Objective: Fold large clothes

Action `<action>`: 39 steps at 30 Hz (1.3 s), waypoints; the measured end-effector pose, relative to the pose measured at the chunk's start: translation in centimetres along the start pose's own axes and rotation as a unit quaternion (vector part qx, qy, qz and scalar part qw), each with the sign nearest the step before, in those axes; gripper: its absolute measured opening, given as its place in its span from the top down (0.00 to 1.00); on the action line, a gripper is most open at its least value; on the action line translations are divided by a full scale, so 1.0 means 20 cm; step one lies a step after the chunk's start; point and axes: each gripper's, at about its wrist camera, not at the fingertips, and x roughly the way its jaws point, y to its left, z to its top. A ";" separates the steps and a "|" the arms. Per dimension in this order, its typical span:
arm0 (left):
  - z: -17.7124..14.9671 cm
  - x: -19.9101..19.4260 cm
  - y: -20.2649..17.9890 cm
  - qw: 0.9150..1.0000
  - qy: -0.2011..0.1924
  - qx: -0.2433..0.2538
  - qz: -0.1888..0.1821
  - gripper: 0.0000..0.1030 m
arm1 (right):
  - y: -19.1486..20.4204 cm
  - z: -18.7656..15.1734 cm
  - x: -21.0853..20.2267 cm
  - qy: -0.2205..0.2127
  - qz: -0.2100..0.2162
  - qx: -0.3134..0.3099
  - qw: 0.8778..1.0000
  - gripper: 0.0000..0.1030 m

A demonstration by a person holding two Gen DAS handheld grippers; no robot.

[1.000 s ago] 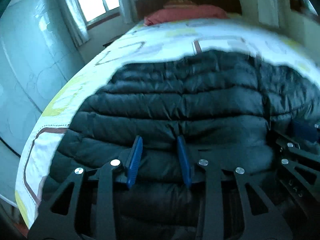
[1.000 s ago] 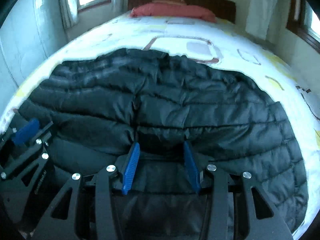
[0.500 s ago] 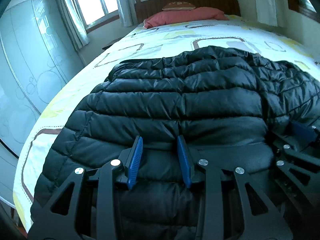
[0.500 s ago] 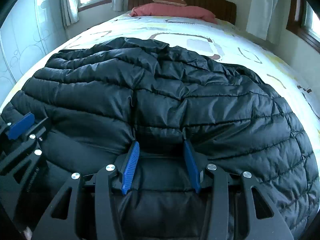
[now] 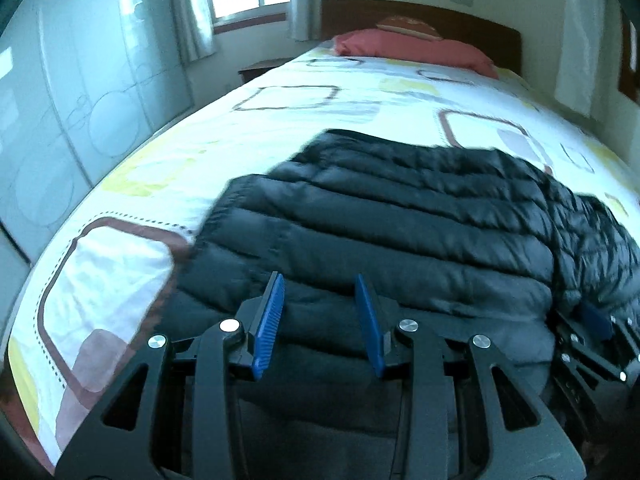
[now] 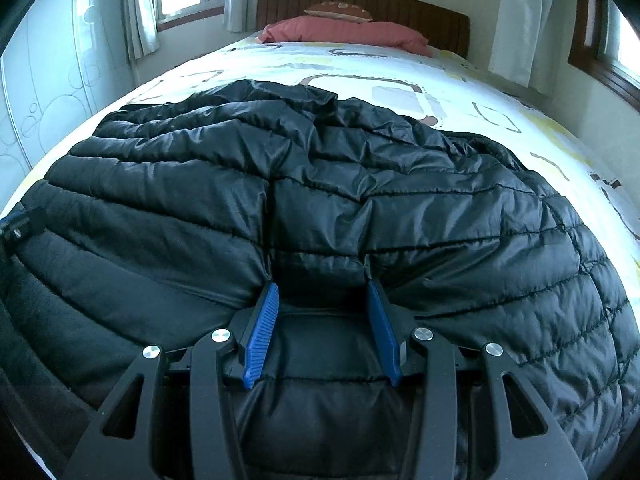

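Black puffer jacket (image 6: 360, 208) spread on patterned bedsheet (image 5: 280, 128), near foot end of bed. Right gripper (image 6: 323, 300) clamped on bunched padded hem, fabric puckered between blue pads. Left gripper (image 5: 319, 292) clamped on hem at jacket's left side. Pink pillow (image 6: 344, 32) at headboard.

The big puffy black jacket (image 6: 360, 200) covers most of the near end of the bed (image 5: 280, 128) and bunches up in soft hills, so a hand-held gripper cannot slide flat across there. Past the jacket, the bed sheet lies flat and bare up to the red pillow (image 6: 344, 32) and the dark headboard (image 6: 400, 4), and there is also bare sheet on the left side of the jacket. The tall wardrobe doors (image 5: 60, 100) stand close along the left side of the bed.
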 end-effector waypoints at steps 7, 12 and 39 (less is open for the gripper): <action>0.04 0.05 0.28 0.997 0.016 -0.071 0.013 0.52 | -0.01 0.01 0.00 -0.002 0.003 0.002 1.000 0.56; 0.04 0.10 0.49 0.988 0.038 -0.140 -0.049 0.34 | -0.02 0.01 0.00 -0.003 0.005 0.002 1.000 0.56; -0.06 0.53 0.59 0.871 0.144 -0.320 -0.343 0.31 | -0.02 0.00 -0.01 -0.005 0.007 0.004 1.000 0.56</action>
